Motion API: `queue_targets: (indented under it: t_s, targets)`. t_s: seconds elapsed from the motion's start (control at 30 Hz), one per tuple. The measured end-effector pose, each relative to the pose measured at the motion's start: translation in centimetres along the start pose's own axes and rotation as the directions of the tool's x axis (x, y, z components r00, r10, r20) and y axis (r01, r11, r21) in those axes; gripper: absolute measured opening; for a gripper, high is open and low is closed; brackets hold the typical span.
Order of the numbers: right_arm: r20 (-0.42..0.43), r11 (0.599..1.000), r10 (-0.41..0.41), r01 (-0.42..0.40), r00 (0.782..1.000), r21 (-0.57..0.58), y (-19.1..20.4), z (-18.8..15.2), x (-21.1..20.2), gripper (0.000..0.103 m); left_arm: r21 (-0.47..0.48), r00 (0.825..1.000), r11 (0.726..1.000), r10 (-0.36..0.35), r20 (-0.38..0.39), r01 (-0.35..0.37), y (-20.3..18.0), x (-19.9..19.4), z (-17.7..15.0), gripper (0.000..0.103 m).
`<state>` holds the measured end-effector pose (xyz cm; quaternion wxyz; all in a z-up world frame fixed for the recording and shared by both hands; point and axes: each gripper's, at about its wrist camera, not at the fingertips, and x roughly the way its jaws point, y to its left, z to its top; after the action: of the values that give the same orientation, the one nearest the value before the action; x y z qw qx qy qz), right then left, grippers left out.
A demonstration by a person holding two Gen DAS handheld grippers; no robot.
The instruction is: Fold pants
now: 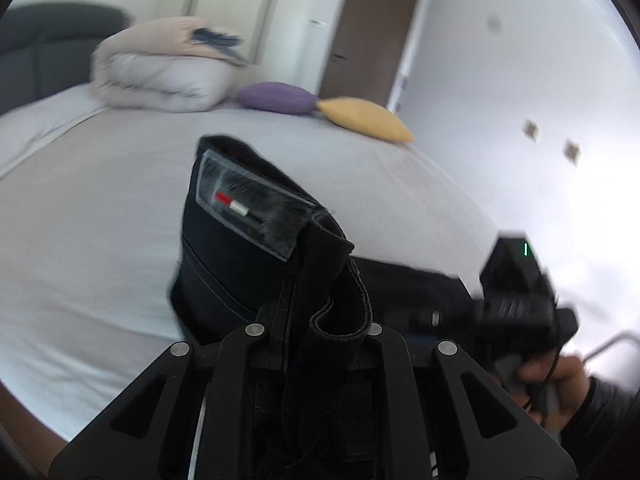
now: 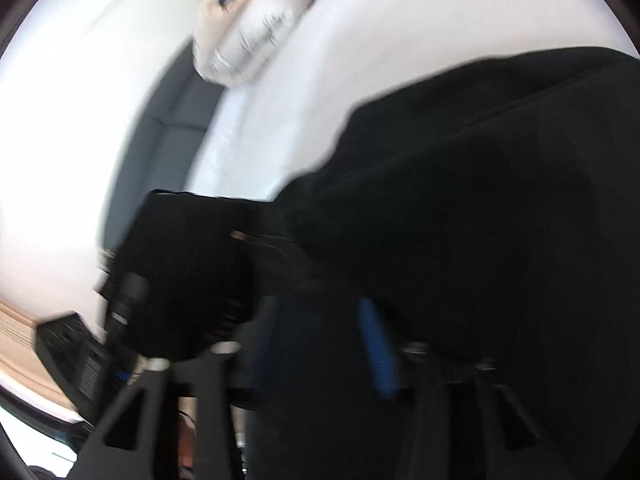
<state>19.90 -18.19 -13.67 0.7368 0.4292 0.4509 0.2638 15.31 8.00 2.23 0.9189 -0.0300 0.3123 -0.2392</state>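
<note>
A bed [image 1: 100, 208] covered with a plain white sheet is shown; its surface is smooth apart from faint creases. At the far end, a bundled duvet [image 1: 160, 72], beige above and white below, is seen lying on the sheet, with a small dark blue item [image 1: 218, 38] on top of it. Just beside the duvet a purple cushion [image 1: 276, 98] is laid, and touching that a yellow cushion [image 1: 366, 118], near the bed's far corner. Black pants [image 2: 500, 184] are spread partly over the near portion of the sheet. A dark grey headboard [image 1: 52, 36] is seen beyond the duvet.
</note>
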Motion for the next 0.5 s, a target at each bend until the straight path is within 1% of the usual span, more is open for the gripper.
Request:
queue_targets:
  t_s: [0.03,0.1,0.17,0.2,0.23,0.3,0.33,0.4,0.47,0.5]
  targets:
    - [0.023,1.000,0.022,-0.022,0.999,0.008,-0.2,0.1,-1.2,0.074,0.044,1.000,0.999,-0.014,-0.025,0.015,-1.8,1.1,-0.3,0.014]
    - [0.043,0.997,0.061,-0.063,0.997,0.044,-1.2,0.5,-2.9,0.074,0.138,0.996,0.990,-0.025,-0.086,0.037,-5.2,3.7,-2.0,0.014]
    - [0.067,0.989,0.099,-0.106,0.993,0.103,-2.9,0.9,-4.5,0.076,0.245,0.988,0.969,0.010,-0.152,0.028,-8.2,6.1,-4.0,0.014]
    - [0.090,0.983,0.108,-0.120,0.990,0.137,-4.1,1.0,-5.6,0.076,0.285,0.984,0.958,0.022,-0.179,0.030,-9.4,6.8,-5.4,0.014]
    - [0.096,0.982,0.108,-0.121,0.990,0.143,-4.6,1.0,-6.0,0.076,0.317,0.979,0.948,0.025,-0.201,0.041,-10.5,7.5,-6.2,0.014]
    - [0.073,0.987,0.094,-0.102,0.993,0.124,-4.9,0.9,-6.4,0.075,0.377,0.975,0.924,0.032,-0.221,0.055,-12.5,8.3,-7.6,0.014]
    - [0.057,0.991,0.079,-0.085,0.995,0.105,-4.7,0.8,-6.3,0.075,0.412,0.975,0.909,0.039,-0.217,0.055,-13.5,8.4,-8.1,0.014]
    - [0.013,0.999,0.010,-0.011,1.000,0.043,-3.8,0.8,-5.6,0.075,0.467,0.979,0.883,0.054,-0.199,0.047,-15.1,8.8,-8.5,0.014]
    - [-0.012,0.999,-0.052,0.052,0.999,0.007,-3.1,0.8,-4.9,0.070,0.470,0.978,0.882,0.054,-0.200,0.047,-15.8,9.1,-8.3,0.014]
    - [-0.015,0.998,-0.066,0.066,0.998,0.006,-3.2,1.0,-4.7,0.063,0.467,0.978,0.883,0.054,-0.202,0.047,-15.9,9.2,-8.4,0.014]
